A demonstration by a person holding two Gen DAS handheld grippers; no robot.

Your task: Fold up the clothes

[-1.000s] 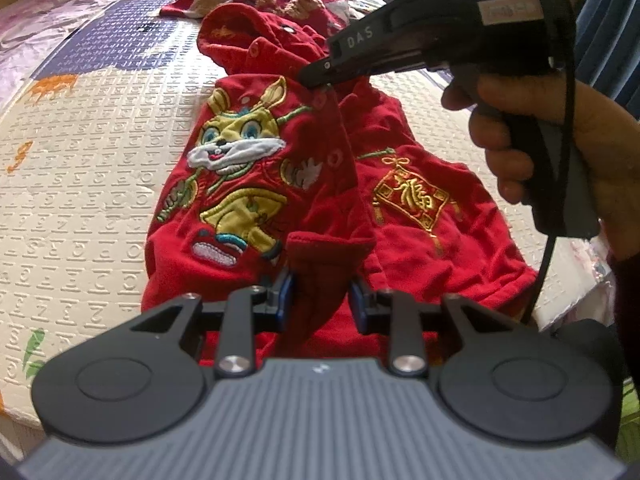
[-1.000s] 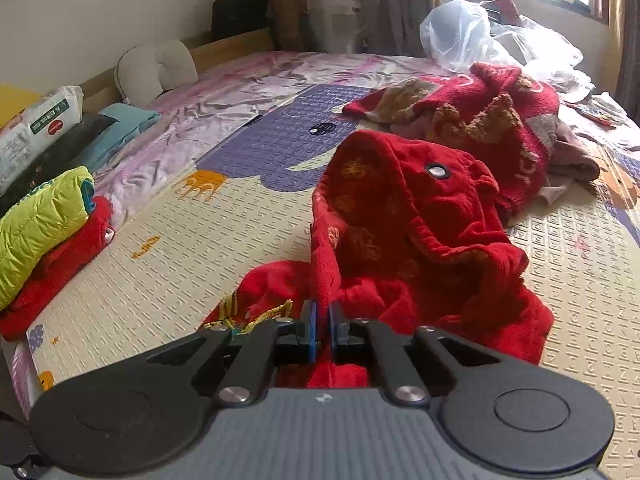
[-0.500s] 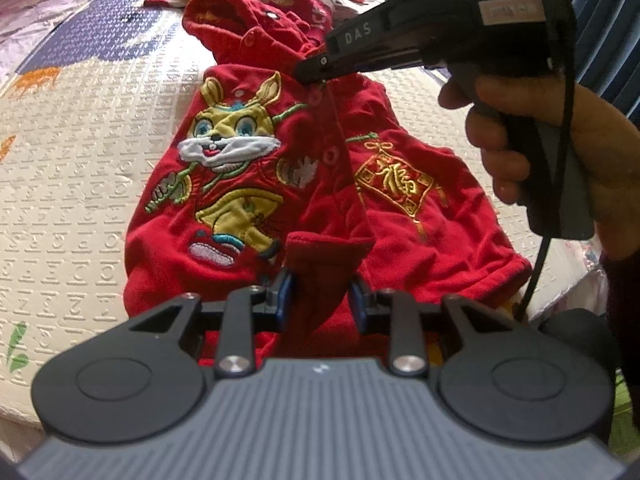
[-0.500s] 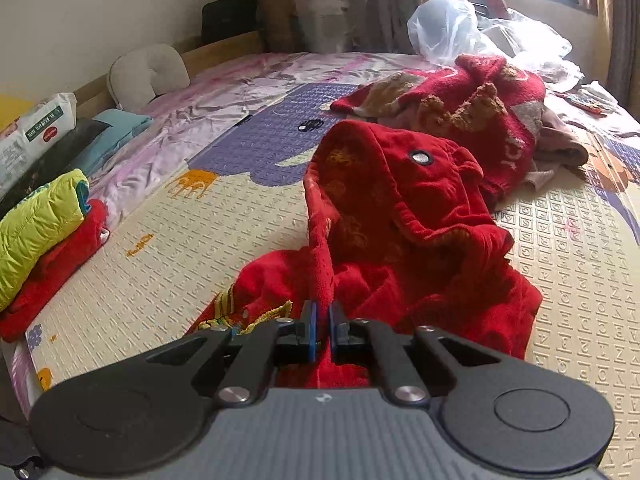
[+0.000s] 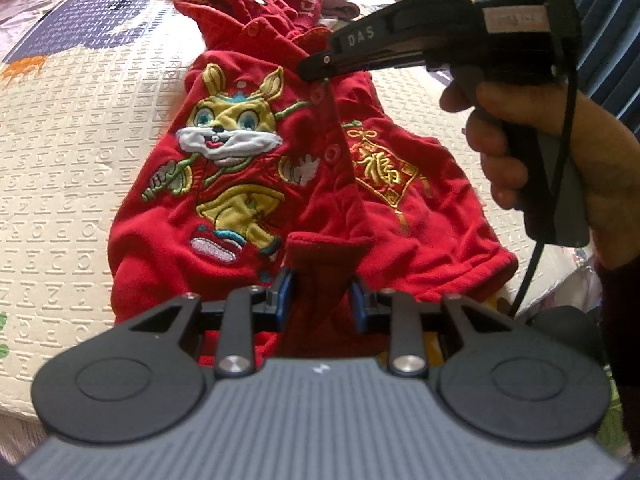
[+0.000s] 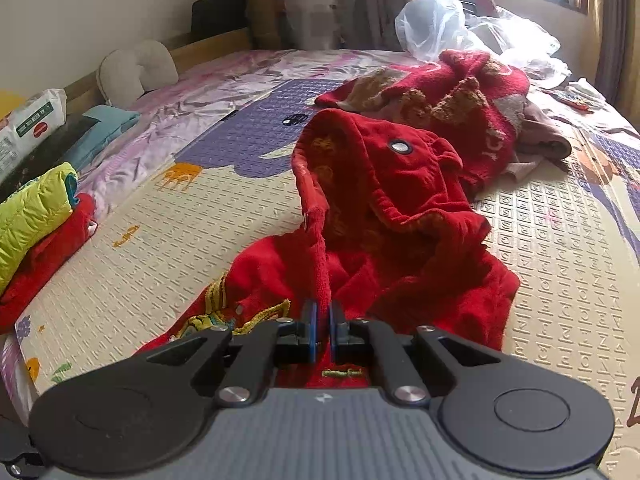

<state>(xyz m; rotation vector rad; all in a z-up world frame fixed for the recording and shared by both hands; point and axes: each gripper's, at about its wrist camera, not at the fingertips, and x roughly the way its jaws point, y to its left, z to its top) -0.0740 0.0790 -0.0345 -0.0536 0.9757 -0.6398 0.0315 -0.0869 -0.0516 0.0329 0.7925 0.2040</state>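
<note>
A red hooded jacket [image 5: 240, 168] with an embroidered rabbit lies front up on the cream play mat [image 5: 60, 160]. My left gripper [image 5: 322, 294] is shut on a thick fold of its lower hem, red cloth filling the gap between the blue pads. My right gripper [image 5: 316, 70], held by a hand [image 5: 540, 140], pinches the front edge near the collar. In the right wrist view the right gripper [image 6: 323, 320] is shut on that thin red edge, and the jacket's hood [image 6: 380, 184] stands up just beyond it.
Behind the hood lies a red knitted garment [image 6: 460, 96] with brown bears, and a clear plastic bag [image 6: 440, 24] beyond it. A folded yellow-green and red stack [image 6: 32, 208] sits at the mat's left edge. A pillow [image 6: 136, 68] rests by the headboard.
Both grippers keep their grips. The left view has tipped down a little, and the jacket's front lies slightly straighter between the two grips; the hood has shifted a bit left in the right view.
</note>
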